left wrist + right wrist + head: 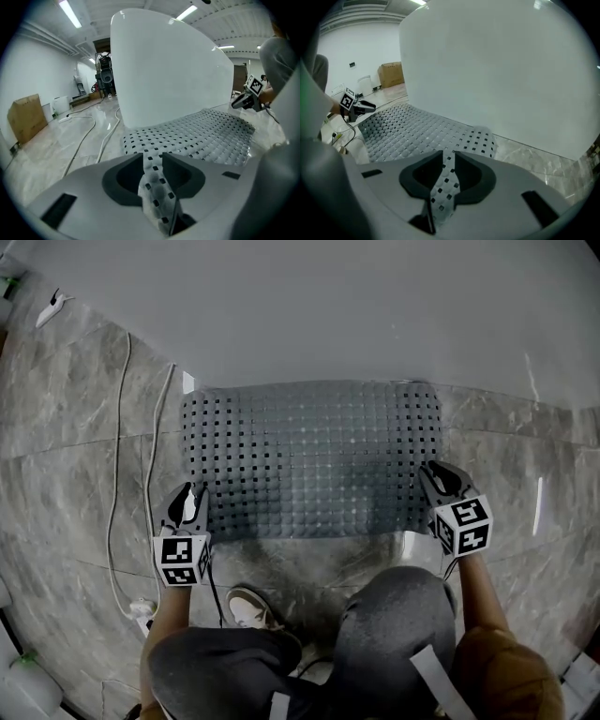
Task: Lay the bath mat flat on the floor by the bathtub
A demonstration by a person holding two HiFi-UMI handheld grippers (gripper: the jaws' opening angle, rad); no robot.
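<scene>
The grey perforated bath mat (309, 460) is spread on the marble floor, its far edge against the white bathtub (328, 306). My left gripper (192, 498) is shut on the mat's near left corner. In the left gripper view that corner (154, 183) stands pinched between the jaws of the left gripper (152, 159) and is lifted off the floor. My right gripper (436, 479) is shut on the near right corner, where a strip of mat (443, 180) runs up between the jaws of the right gripper (449, 161). The near edge is raised; the far part lies flat.
Two white cables (117, 474) run along the floor left of the mat to a power strip (141, 610). The person's shoe (248, 606) and knees are close behind the mat's near edge. A cardboard box (26, 117) stands far off at the left.
</scene>
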